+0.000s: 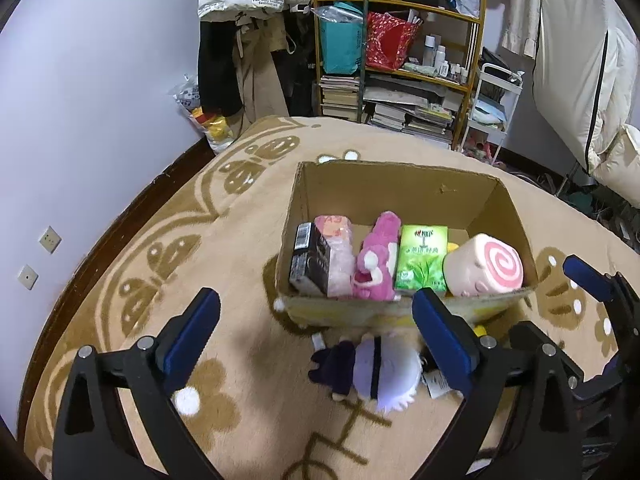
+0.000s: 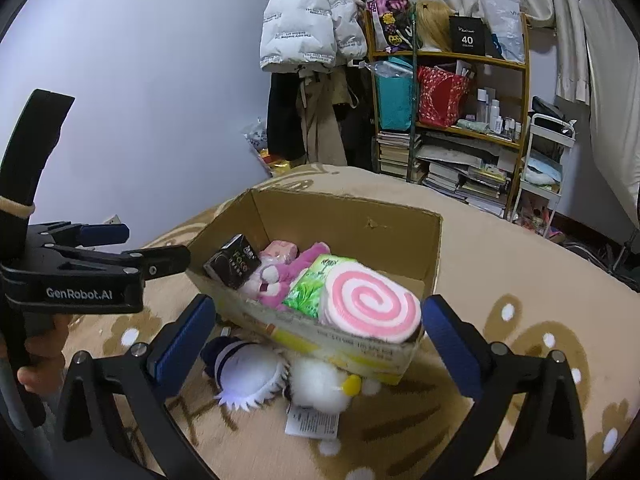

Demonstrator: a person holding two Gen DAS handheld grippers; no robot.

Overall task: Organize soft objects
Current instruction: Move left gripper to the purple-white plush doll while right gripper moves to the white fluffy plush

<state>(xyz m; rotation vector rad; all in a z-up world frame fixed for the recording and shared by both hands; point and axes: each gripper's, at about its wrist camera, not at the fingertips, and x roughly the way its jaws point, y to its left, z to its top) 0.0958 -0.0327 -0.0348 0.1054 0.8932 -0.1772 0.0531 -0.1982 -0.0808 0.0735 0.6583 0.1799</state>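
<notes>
An open cardboard box [image 1: 400, 184] stands on the beige carpet. A black carton [image 1: 310, 260], a pink pack [image 1: 338, 256], a pink plush [image 1: 376, 264], a green tissue pack [image 1: 422, 258] and a pink swirl roll cushion [image 1: 484, 270] are lined up along its near wall. In front of the box a white-haired doll in dark clothes [image 1: 376, 376] lies beside a white plush with a yellow beak [image 2: 320, 384]. My left gripper [image 1: 316, 296] hovers open above the doll, holding nothing. My right gripper [image 2: 320, 302] is open before the cushion [image 2: 372, 304], its pads touching nothing.
The patterned carpet [image 1: 200, 240] covers the floor, with a pale wall [image 1: 100, 100] at left. Behind the box stand a crowded shelf [image 1: 400, 60], hanging coats [image 1: 248, 40] and a white cart [image 1: 496, 96]. A person's hand [image 2: 40, 360] holds the left gripper's handle.
</notes>
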